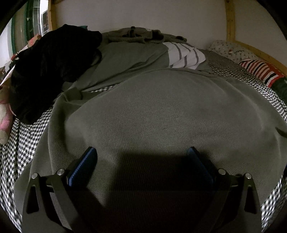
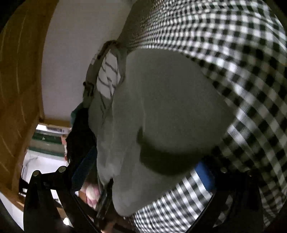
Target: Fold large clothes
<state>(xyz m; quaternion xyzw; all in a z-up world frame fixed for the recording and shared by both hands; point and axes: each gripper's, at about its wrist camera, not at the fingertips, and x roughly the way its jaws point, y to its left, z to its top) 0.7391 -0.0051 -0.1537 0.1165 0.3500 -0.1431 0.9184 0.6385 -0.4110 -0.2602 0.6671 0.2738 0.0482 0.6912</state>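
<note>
- Grey knit garment (image 1: 161, 111) spread flat over checked sheet (image 1: 30, 136), filling middle of bed.
- Left gripper (image 1: 142, 154) hovering low over garment's near edge, blue pads (image 1: 83, 165) wide apart, nothing between them.
- Right gripper (image 2: 143, 172) tilted sideways, fingers parted, nothing clearly pinched; grey garment (image 2: 161, 107) and checked sheet (image 2: 233, 62) blurred close ahead.
- Black clothes heap (image 1: 53, 68) at far left, partly overlapping another grey garment (image 1: 125, 57) behind.
- White striped cloth (image 1: 184, 55) lying on that grey garment.
- Crumpled olive item (image 1: 140, 34) against wall (image 1: 140, 12).
- Red, white, black striped fabric (image 1: 260, 69) at right, beside patterned pillow (image 1: 231, 50); small label there unreadable.
- Pink plush (image 1: 5, 123) at left edge.
- Wooden frame post (image 1: 230, 19) behind.
</note>
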